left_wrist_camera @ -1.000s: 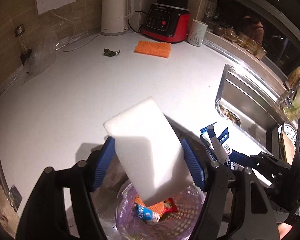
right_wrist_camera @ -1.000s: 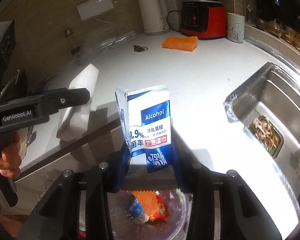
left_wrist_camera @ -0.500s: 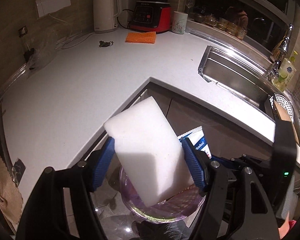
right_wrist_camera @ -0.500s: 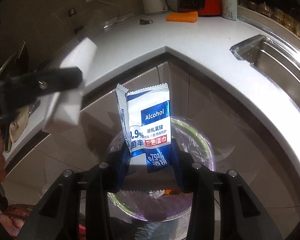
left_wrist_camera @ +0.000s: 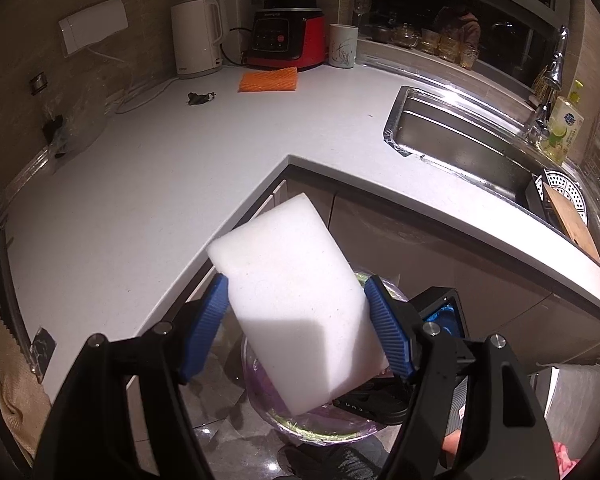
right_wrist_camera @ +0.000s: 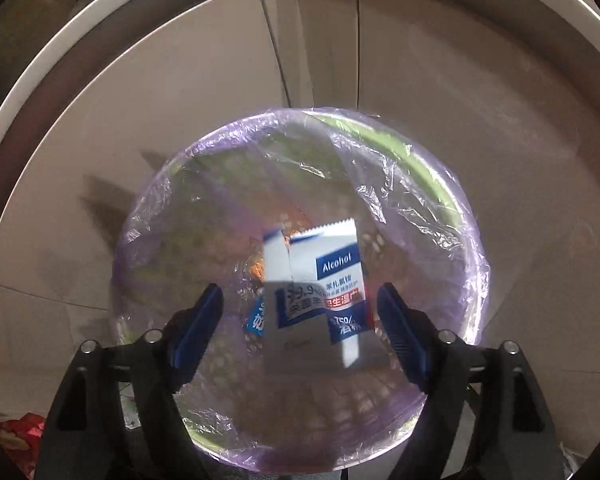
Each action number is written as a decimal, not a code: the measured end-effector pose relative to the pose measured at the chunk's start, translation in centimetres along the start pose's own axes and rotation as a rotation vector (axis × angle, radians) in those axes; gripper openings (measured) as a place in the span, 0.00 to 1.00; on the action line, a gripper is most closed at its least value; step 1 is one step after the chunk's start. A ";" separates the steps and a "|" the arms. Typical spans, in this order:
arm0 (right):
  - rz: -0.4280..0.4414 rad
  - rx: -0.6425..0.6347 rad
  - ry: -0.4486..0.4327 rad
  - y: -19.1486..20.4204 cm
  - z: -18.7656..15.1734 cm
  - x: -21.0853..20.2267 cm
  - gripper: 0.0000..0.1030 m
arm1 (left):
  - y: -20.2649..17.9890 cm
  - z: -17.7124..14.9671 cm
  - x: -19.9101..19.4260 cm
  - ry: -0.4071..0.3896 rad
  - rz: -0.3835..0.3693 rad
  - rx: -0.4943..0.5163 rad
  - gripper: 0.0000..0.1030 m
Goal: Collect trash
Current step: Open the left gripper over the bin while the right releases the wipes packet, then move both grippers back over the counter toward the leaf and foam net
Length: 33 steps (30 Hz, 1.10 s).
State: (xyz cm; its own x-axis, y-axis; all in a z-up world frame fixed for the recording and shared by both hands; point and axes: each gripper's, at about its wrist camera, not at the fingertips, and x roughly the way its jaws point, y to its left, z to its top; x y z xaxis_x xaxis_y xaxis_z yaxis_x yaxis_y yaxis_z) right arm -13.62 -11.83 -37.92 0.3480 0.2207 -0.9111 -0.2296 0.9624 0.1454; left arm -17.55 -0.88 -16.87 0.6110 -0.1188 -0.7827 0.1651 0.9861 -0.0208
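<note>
Right wrist view — glossy wipes packet (right_wrist_camera: 320, 280) loose between just-spread jaws; left jaws pinching white foam block (left_wrist_camera: 296, 312).

White L-shaped countertop (left_wrist_camera: 148, 184) under warm light; steel sink (left_wrist_camera: 460, 148) at two o'clock, dark window (left_wrist_camera: 460, 12) at one o'clock.

Both views are dim and warm-toned, with strong fisheye bending and black vignetting at the corners. In the left wrist view, light from above makes the white desk (left_wrist_camera: 148, 184) bright, throws hard glare off the steel sink (left_wrist_camera: 452, 136) rim, and leaves the window dark. The white sponge (left_wrist_camera: 296, 300) is lit above and sharply shadowed across its lower half. In the right wrist view the alcohol wipe packet (right_wrist_camera: 324, 280) is smeared by motion blur, and the purple bin liner (right_wrist_camera: 420, 208) shows small specular glints.
</note>
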 end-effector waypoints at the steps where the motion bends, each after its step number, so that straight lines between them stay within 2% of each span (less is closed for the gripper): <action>1: -0.005 0.007 -0.016 -0.2 0.1 -0.9 0.85 | -0.1 -0.1 0.1 0.000 -0.002 0.002 0.66; 6: -0.016 0.088 -0.143 -2.1 0.0 -8.3 0.90 | -0.8 -0.3 1.0 0.008 -0.026 0.025 0.67; 9: -0.046 0.130 -0.241 -3.6 -0.4 -13.6 0.96 | -1.8 -0.9 2.3 0.011 -0.031 0.062 0.67; 15: -0.096 0.153 -0.343 -5.5 -0.7 -20.5 0.98 | -3.7 -3.8 6.7 0.088 -0.076 0.110 0.68; 17: -0.093 0.157 -0.355 -6.1 -0.6 -21.5 0.98 | -4.4 -4.8 8.2 0.121 -0.083 0.127 0.69; 21: -0.085 0.165 -0.351 -6.6 0.0 -21.9 0.98 | -5.4 -5.8 10.4 0.175 -0.066 0.138 0.81; 23: -0.083 0.156 -0.347 -6.7 0.2 -21.9 0.98 | -5.5 -5.7 10.9 0.187 -0.064 0.138 0.83; 25: -0.075 0.150 -0.338 -6.5 0.4 -21.7 0.98 | -5.5 -5.3 11.3 0.195 -0.060 0.133 0.91; 33: -0.049 0.138 -0.332 -7.1 2.9 -21.2 0.98 | -5.2 -2.0 11.0 0.180 -0.053 0.102 0.91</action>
State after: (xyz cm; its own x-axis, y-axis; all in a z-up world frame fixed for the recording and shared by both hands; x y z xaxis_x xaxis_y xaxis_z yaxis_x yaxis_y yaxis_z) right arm -16.78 -22.90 -18.50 0.6367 0.1911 -0.7471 -0.0881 0.9805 0.1756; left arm -13.20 -7.04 -26.64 0.4523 -0.1385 -0.8811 0.2765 0.9610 -0.0091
